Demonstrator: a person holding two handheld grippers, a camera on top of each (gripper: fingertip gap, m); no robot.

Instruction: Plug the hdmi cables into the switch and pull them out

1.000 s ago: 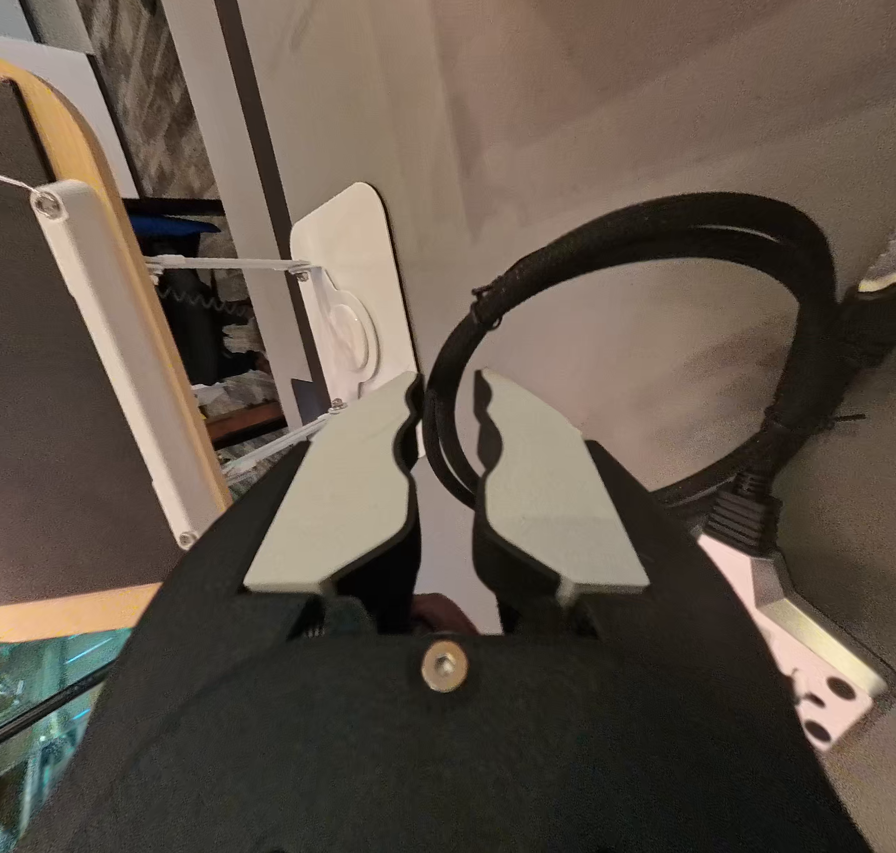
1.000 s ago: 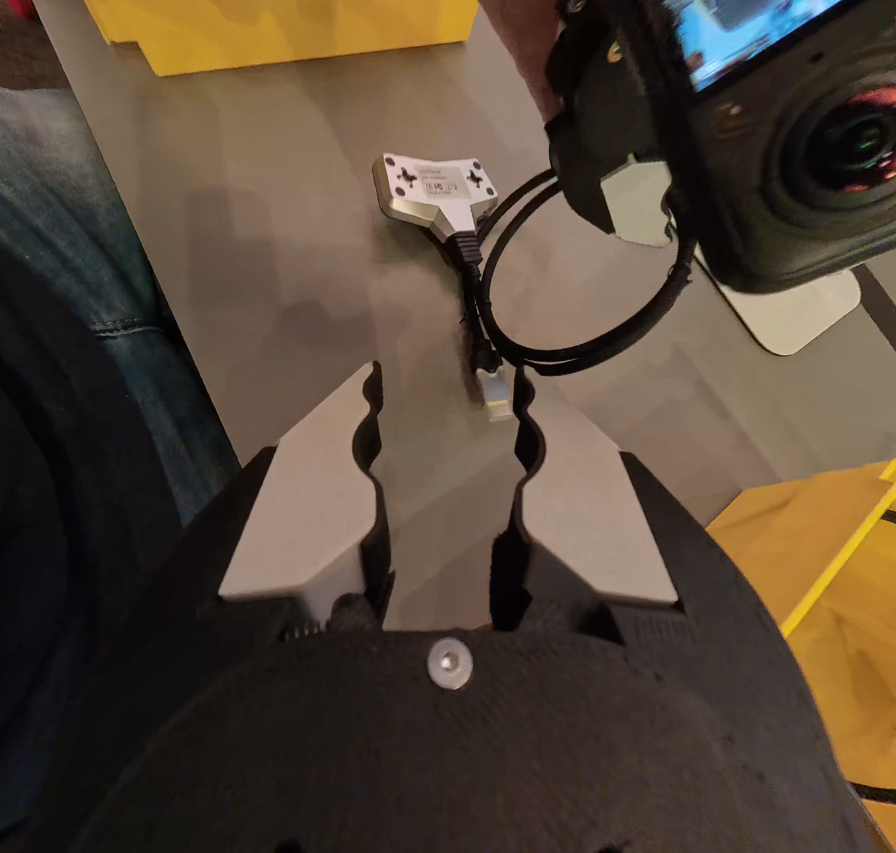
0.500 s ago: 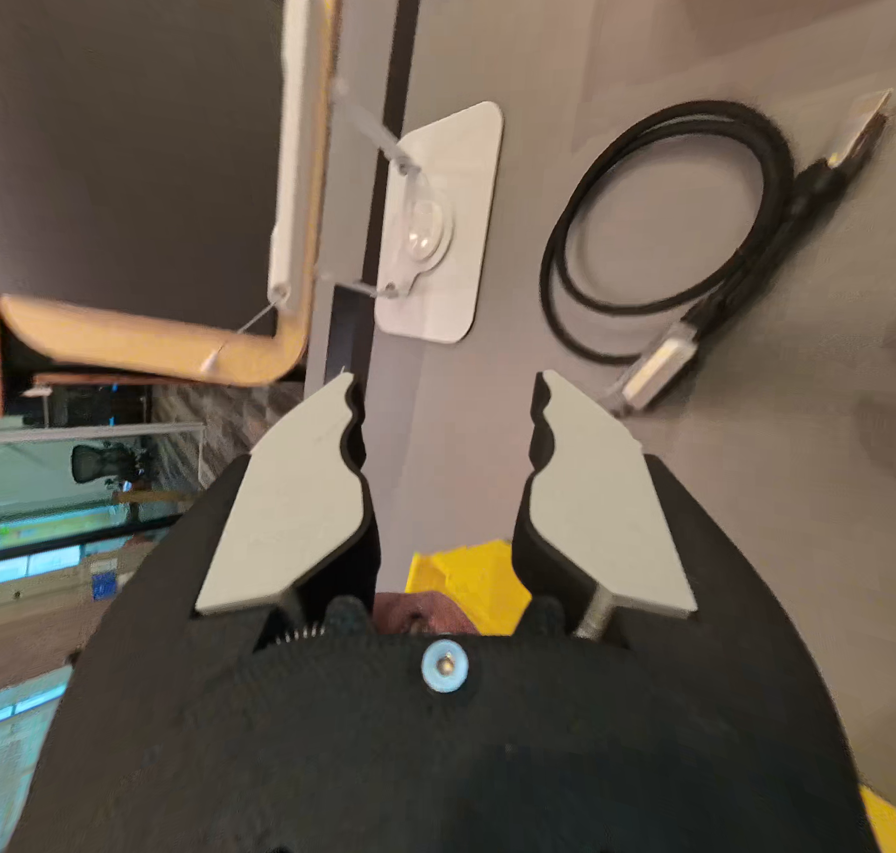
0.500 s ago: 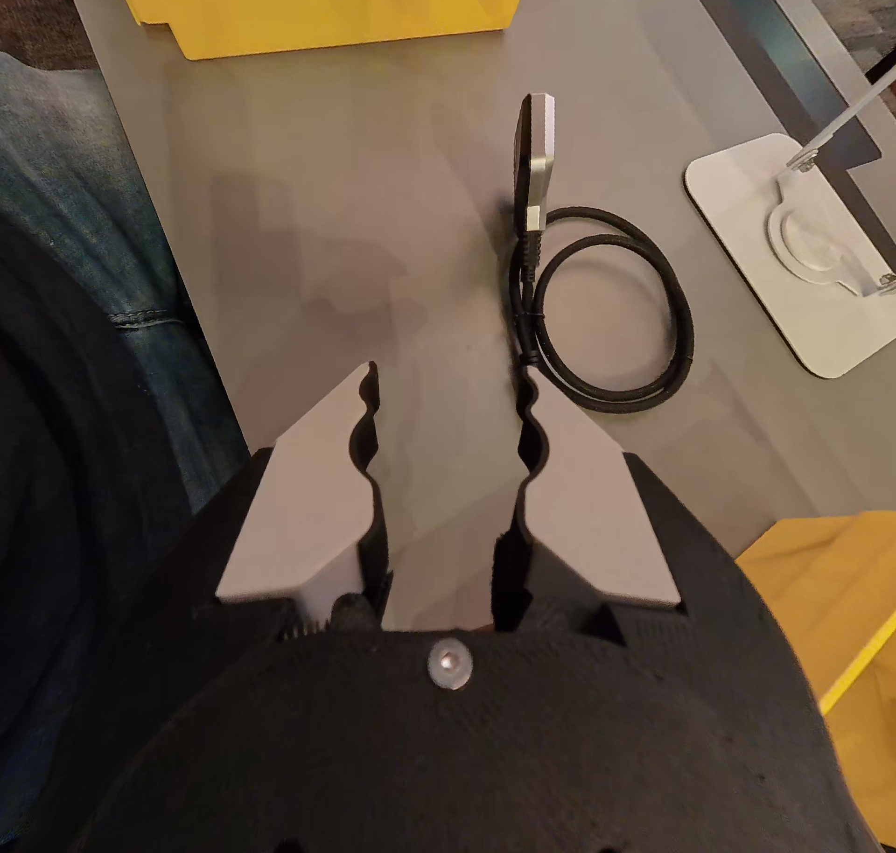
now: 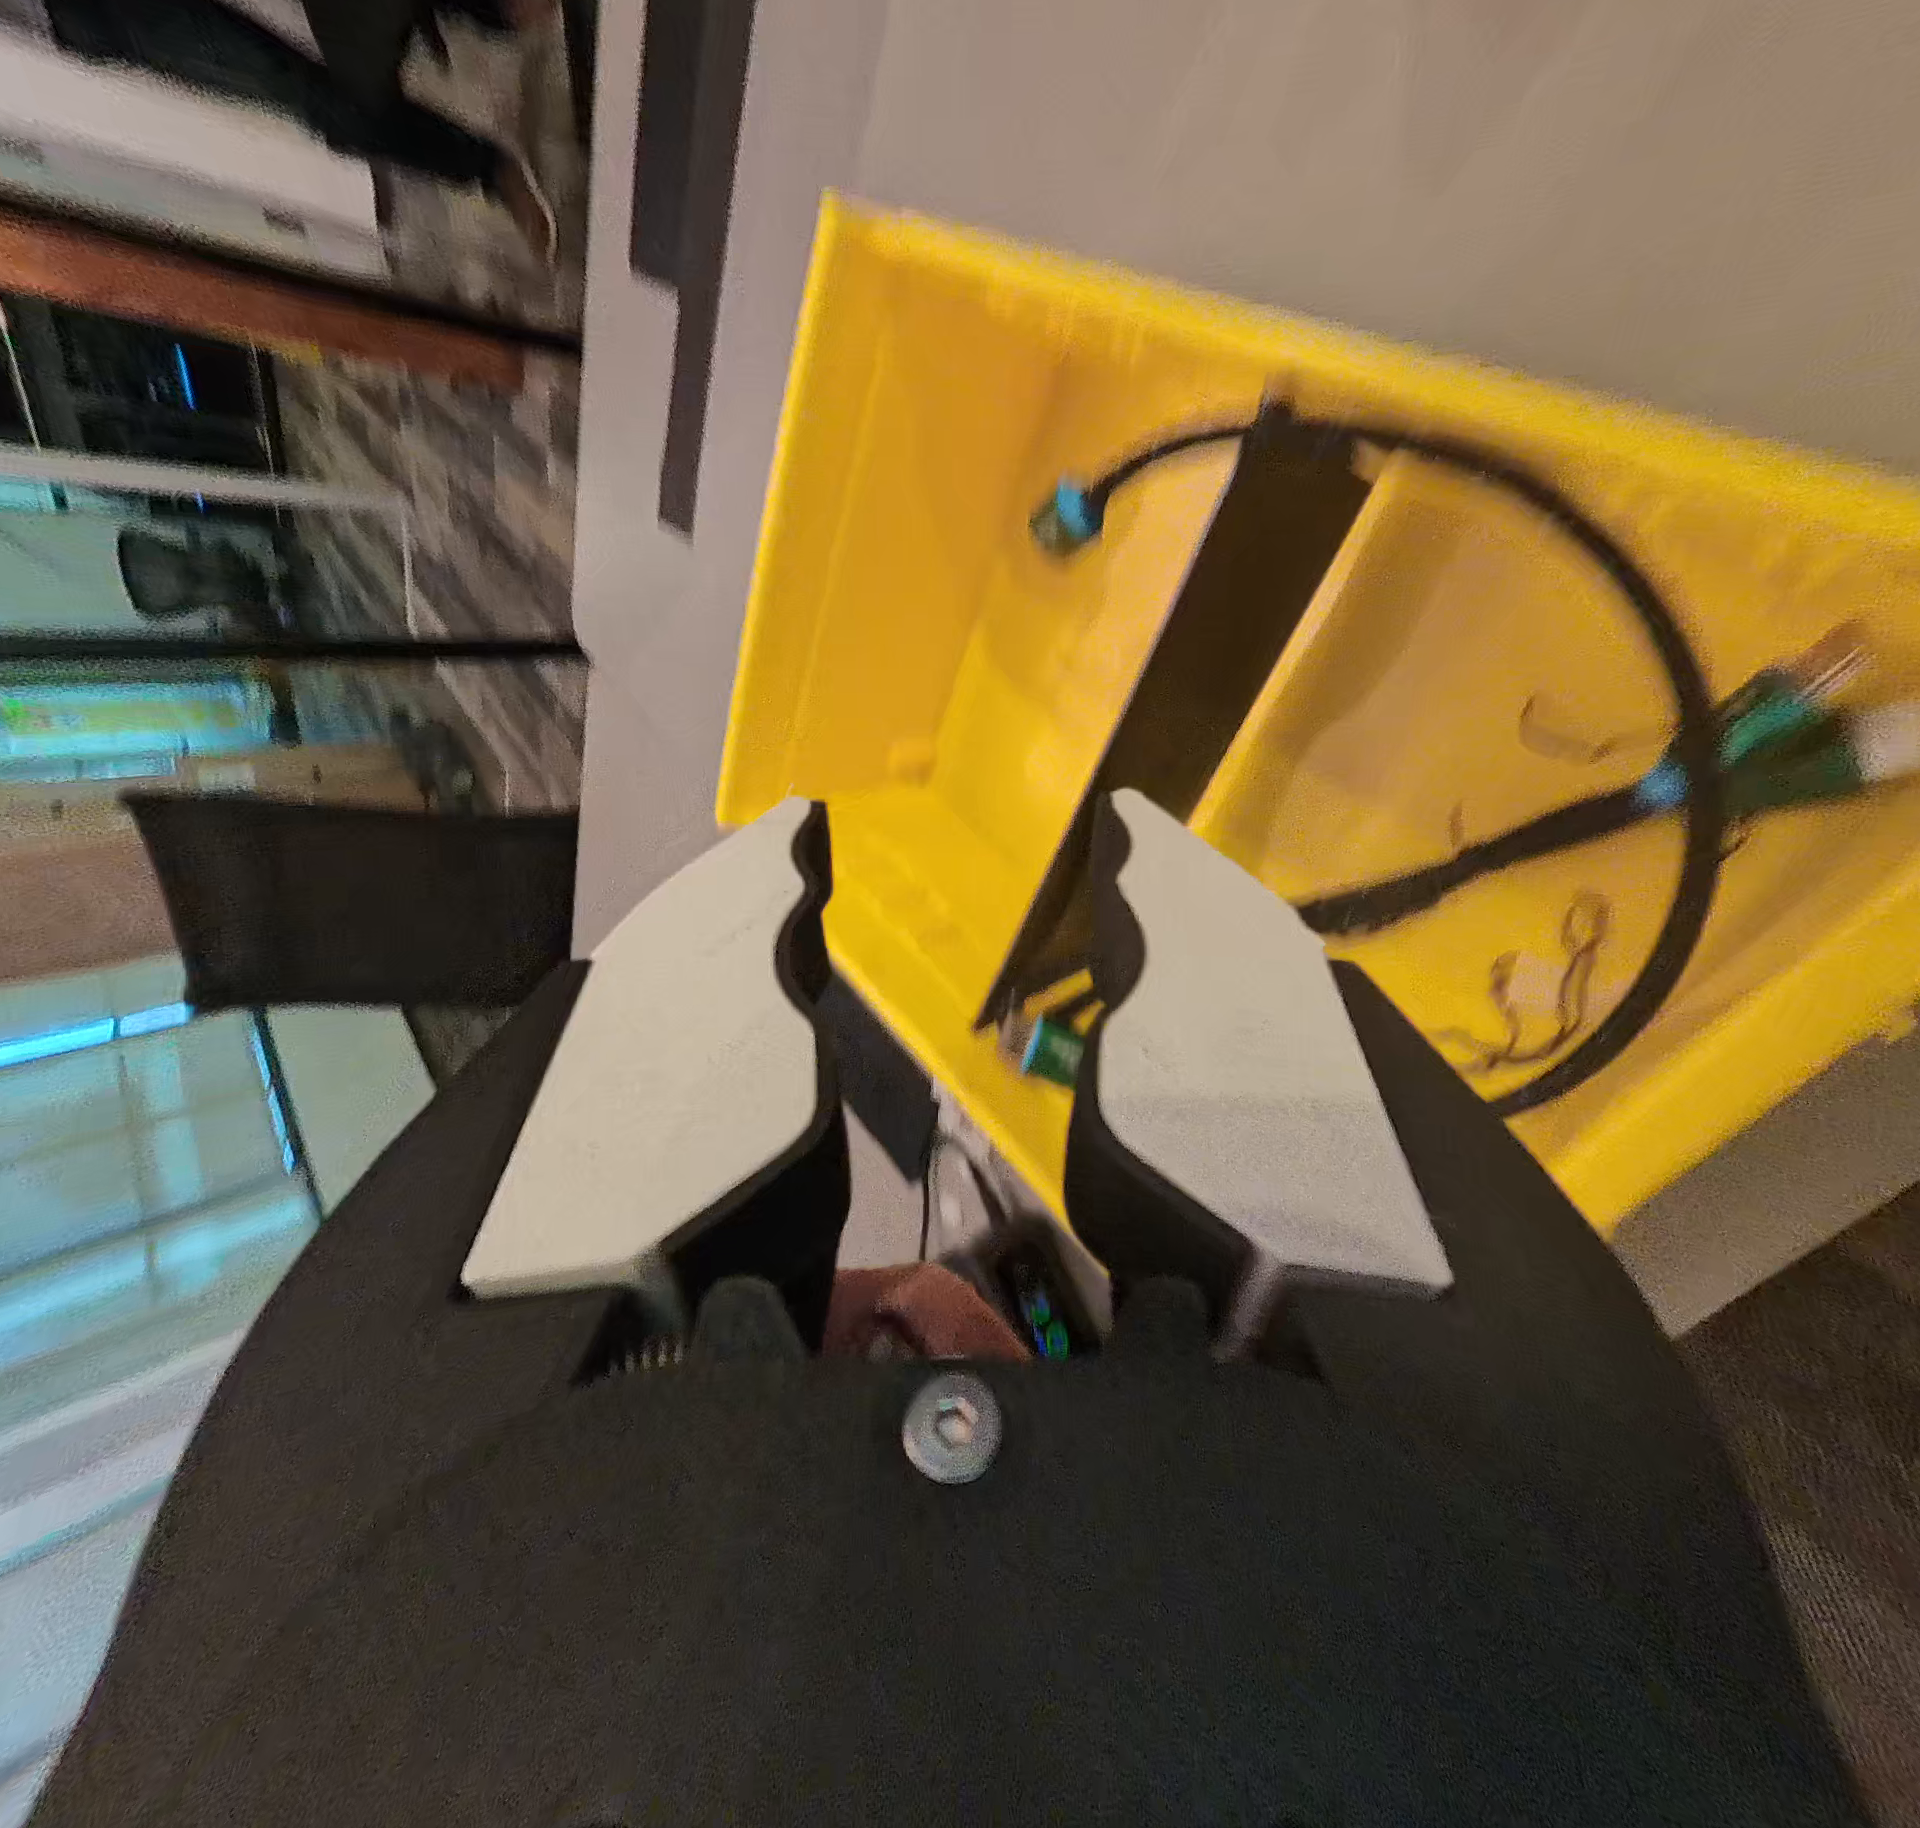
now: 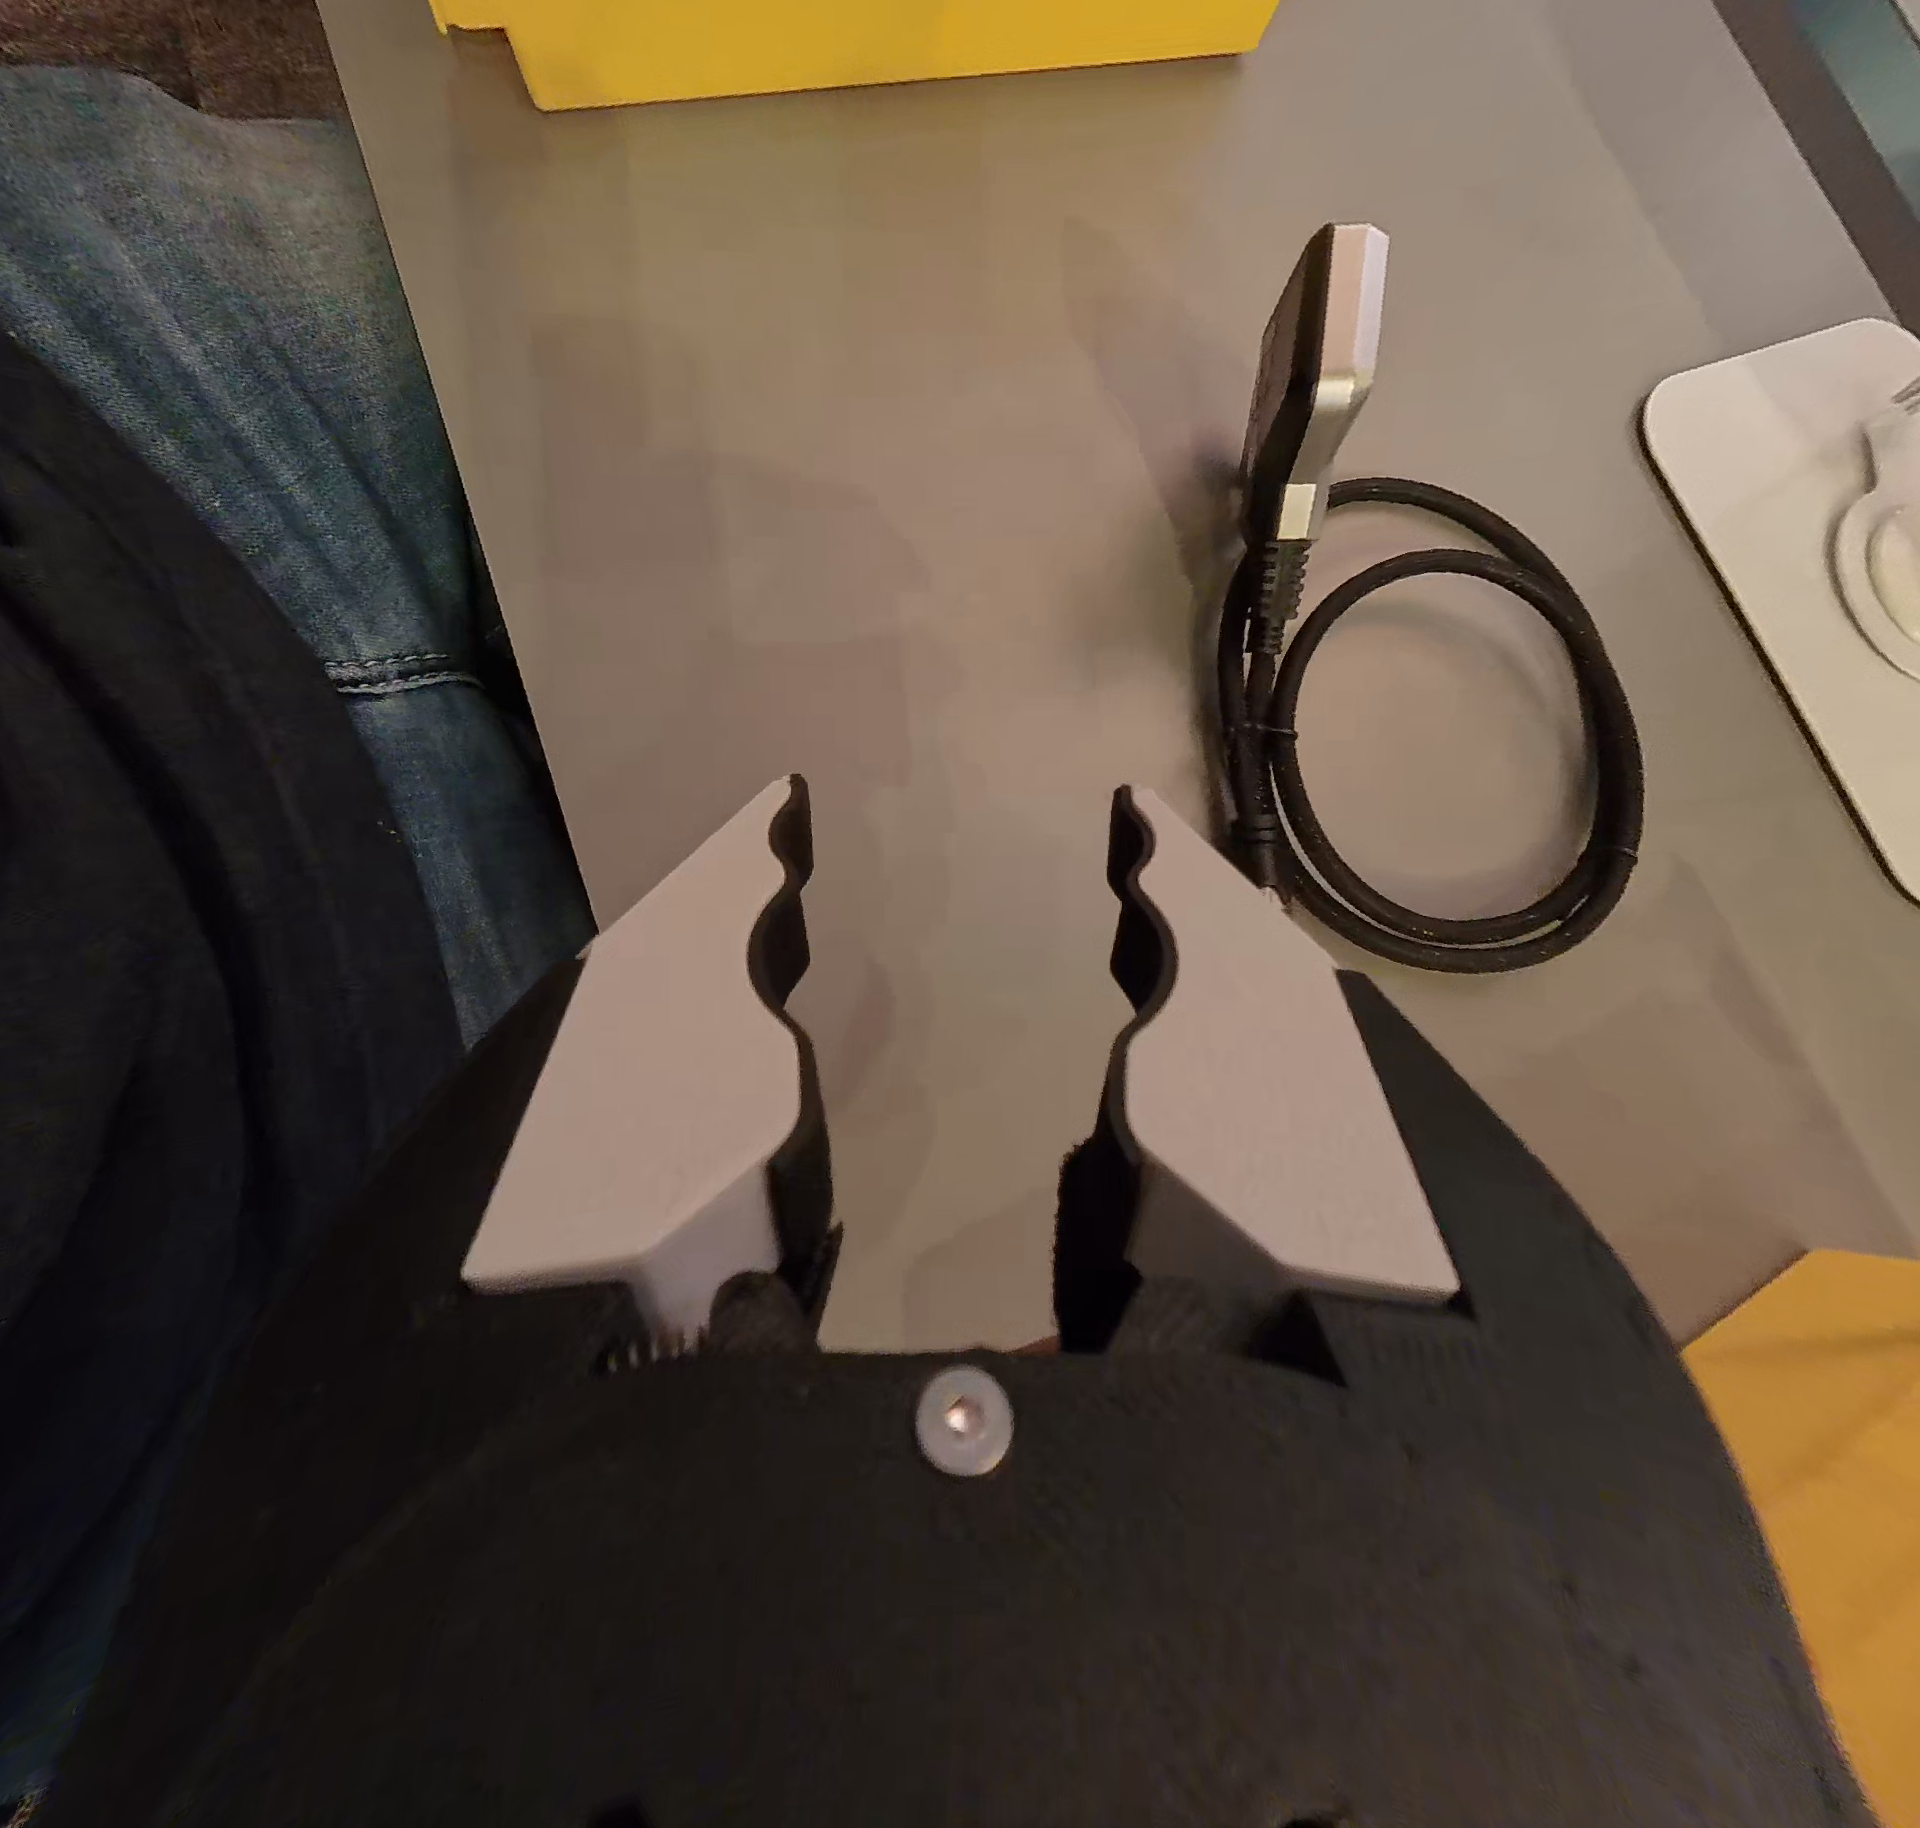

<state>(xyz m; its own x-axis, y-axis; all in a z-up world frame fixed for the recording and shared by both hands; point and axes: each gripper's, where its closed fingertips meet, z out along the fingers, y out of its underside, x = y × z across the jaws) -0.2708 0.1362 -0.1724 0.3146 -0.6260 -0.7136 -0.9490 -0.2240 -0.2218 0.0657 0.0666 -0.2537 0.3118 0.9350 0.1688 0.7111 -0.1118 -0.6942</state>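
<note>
Swinging view: left wrist camera now off the coiled cable and white stand seen half a second back, onto a yellow bin (image 5: 935, 490), picture smeared with motion.
Left gripper (image 5: 961, 822): released, pale grey fingers (image 5: 686, 1051) with wavy black inner edges parted, nothing between them.
Bin contents: matte yellow plastic walls, black divider (image 5: 1236, 656) splitting it; thin black cable (image 5: 1621, 573) looping at 2 o'clock, green-blue plug (image 5: 1060, 516) at its 12 o'clock end, more green connectors (image 5: 1782, 739) at 3 o'clock, too blurred to name.
Right gripper (image 6: 956, 791): released as before, same wide gap, empty, hovering over smooth grey table (image 6: 831, 428).
Shift on right: switch and coil now at 1 to 2 o'clock of the fingertips, previously dead ahead.
Switch (image 6: 1320, 344): slim slab, silver metal edge, dark face, standing on edge on the table.
HDMI cable (image 6: 1455, 770): braided black, wound into a round coil, tied at two points, strain-relief end joined to the switch, lying flat just right of the right finger.
Surroundings: second yellow bin (image 6: 831, 2) at 12 o'clock; rounded white stand base (image 6: 1766, 552) at 3 o'clock; denim-clad leg (image 6: 208, 344) at 9 o'clock.
</note>
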